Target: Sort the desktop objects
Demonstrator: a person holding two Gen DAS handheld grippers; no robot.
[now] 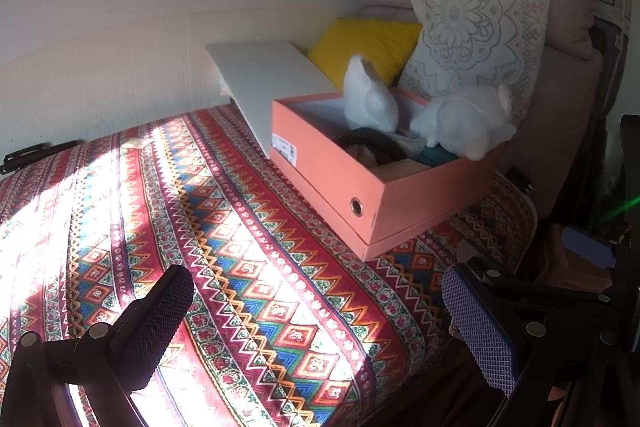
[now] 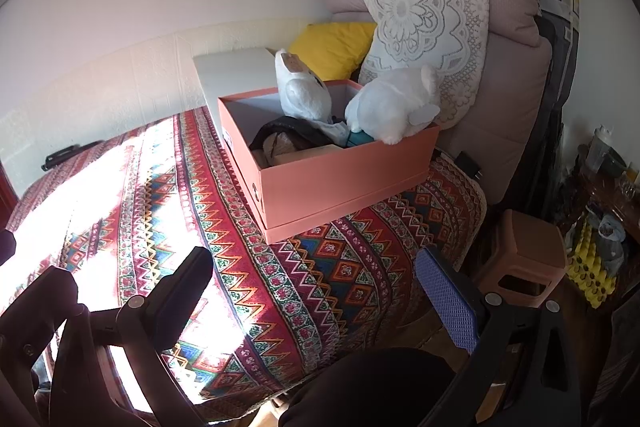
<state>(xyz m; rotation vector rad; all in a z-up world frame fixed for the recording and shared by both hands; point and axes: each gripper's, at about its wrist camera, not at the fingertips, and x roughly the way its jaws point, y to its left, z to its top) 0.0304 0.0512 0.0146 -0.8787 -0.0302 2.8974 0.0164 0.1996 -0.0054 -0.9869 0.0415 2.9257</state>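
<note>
Both the left gripper (image 1: pixel 316 323) and the right gripper (image 2: pixel 320 299) are hanging released and empty over the patterned cloth (image 1: pixel 240 267) near its front edge. The sorting is looking nearly done: two white plush toys (image 2: pixel 304 95) and other items are sitting in the orange box (image 2: pixel 340 179) at the far right corner. Only a black pen (image 1: pixel 36 155) is lying at the far left edge, with open cloth between.

A patterned cloth-covered surface (image 2: pixel 320 287) carries an open orange box (image 2: pixel 340 179) and a black pen (image 2: pixel 64 155).

Box (image 2: pixel 340 179) contents under two white plush toys (image 2: pixel 304 95) mostly hidden
</note>
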